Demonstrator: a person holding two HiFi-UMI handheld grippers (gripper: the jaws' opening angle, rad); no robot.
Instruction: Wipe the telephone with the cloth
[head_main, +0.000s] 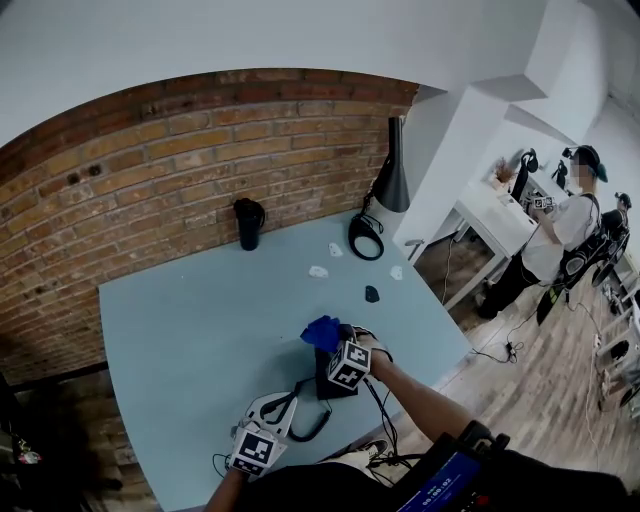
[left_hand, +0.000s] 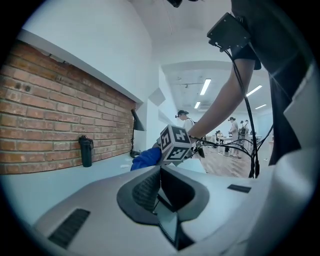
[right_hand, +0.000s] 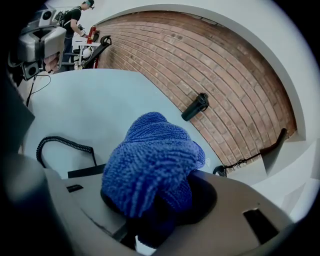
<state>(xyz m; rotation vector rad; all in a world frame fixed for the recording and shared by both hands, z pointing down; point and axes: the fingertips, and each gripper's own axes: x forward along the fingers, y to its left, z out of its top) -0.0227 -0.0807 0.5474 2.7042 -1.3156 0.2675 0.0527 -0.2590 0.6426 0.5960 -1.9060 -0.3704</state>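
2 grippers, what's held?
— Fluffy blue microfibre cloth (right_hand: 152, 165) is pinched by right gripper (head_main: 338, 342), over black corded telephone (head_main: 330, 388) on pale blue table (head_main: 200, 320).
— And left gripper (left_hand: 160, 195)?
— Jaws pressed together, nothing btwn.

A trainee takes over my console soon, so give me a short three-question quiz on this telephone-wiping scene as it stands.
1. True or false: the right hand-held gripper is shut on the blue cloth.
2. Where does the black cup stand? A) on the table, close to the brick wall; B) at the table's near edge; C) on the floor.
3. Fill in: the hand-held gripper with nothing between its jaws is the ____ one.

Key: 1 true; 2 A; 3 left, meaning the left hand-held gripper, whose jaws are closed together.
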